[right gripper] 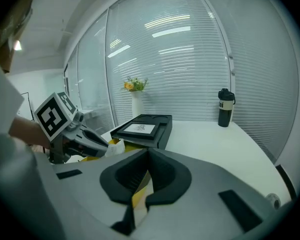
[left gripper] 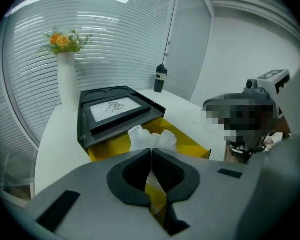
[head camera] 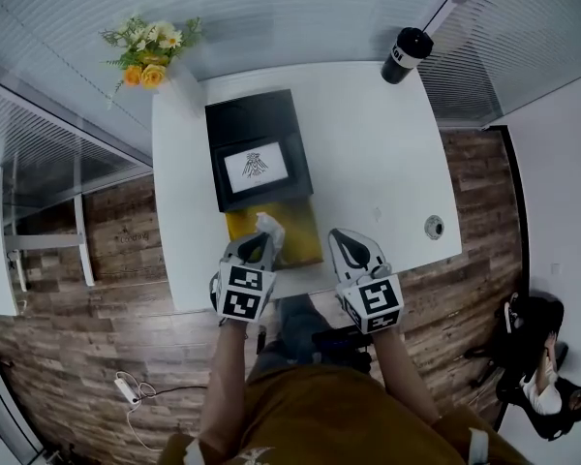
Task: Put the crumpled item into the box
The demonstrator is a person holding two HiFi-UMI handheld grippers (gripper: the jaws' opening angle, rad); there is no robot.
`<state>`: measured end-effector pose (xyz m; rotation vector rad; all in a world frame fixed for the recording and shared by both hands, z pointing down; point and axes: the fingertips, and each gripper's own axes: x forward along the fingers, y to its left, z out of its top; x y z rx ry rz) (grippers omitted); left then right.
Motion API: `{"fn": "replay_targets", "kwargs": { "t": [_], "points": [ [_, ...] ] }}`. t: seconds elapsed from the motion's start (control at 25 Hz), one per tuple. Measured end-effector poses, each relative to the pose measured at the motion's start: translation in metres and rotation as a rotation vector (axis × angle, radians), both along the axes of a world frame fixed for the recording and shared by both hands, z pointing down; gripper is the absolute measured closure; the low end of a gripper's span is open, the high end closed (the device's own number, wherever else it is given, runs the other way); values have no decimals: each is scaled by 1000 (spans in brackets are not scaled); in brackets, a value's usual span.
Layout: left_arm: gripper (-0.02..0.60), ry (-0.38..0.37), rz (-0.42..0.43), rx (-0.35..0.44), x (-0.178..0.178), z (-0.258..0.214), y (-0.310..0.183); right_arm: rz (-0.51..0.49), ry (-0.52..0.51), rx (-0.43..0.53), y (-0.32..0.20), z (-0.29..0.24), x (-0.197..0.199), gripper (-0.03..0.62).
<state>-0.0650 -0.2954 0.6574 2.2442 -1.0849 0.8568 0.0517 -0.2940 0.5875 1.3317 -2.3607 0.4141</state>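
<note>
Crumpled white tissue (left gripper: 151,138), pinched by left fingers (left gripper: 134,173) at yellow box (left gripper: 189,140), right fingers (right gripper: 166,176) closed.

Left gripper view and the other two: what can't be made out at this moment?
Underside of the crumpled paper: left gripper view, behind the left tool's shut tips; contact with the yellow box's floor unclear.
Box interior: head view, covered by the black tray and left tool.
Bottle lettering: too small in all views.
Right tool: left gripper view, mostly under a mosaic patch.
</note>
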Motion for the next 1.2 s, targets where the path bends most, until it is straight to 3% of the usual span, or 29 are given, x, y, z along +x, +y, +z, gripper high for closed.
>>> {"fn": "replay_targets", "kwargs": {
  "t": [0.2, 0.56, 0.92, 1.2],
  "points": [
    [549, -130, 81, -47, 8, 20, -5, -4, -7, -19, -9, 4, -1, 582],
    [549, -209, 119, -86, 9, 35, -6, 7, -11, -34, -22, 10, 1, 582],
    [508, -210, 153, -93, 12, 38, 6, 3, -16, -40, -13, 8, 0, 582],
    [470, -79, 72, -77, 13, 22, -5, 16, -24, 12, -21, -15, 1, 582]
  ]
}}
